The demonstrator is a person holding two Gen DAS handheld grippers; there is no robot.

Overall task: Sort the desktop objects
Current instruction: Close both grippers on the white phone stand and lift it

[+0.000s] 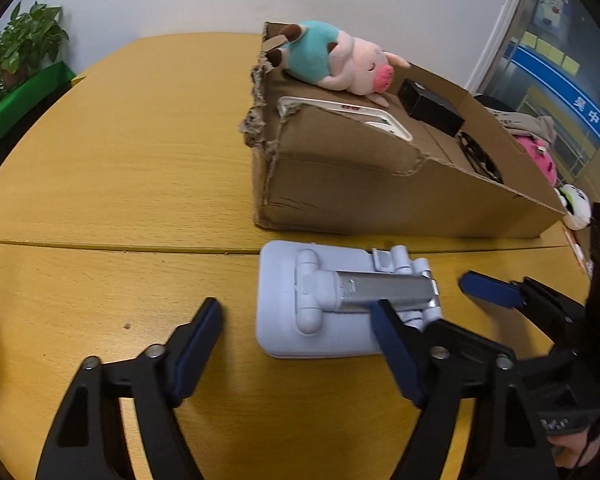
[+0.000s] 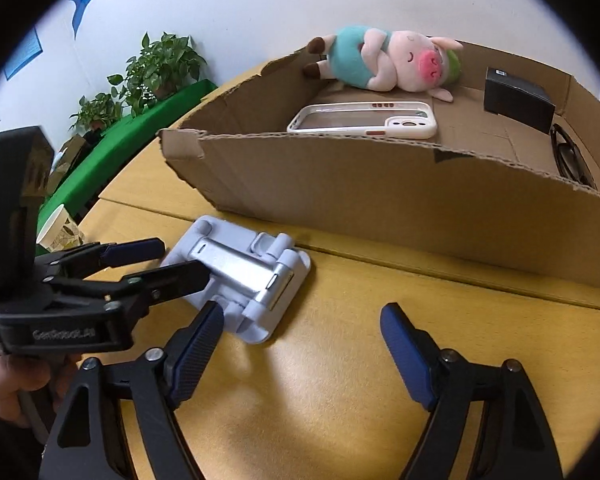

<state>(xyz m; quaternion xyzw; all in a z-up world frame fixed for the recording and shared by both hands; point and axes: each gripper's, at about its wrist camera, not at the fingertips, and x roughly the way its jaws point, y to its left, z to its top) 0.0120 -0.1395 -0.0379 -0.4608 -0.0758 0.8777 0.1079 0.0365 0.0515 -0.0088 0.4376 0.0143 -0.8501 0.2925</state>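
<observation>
phone stand: pale blue, folded flat on the yellow table, just in front of the cardboard box
left gripper: fingers spread wide, stand between them, not gripped
right gripper: fingers spread, nothing held, beside the stand
box contents: plush pig, white phone case, black box, glasses
</observation>
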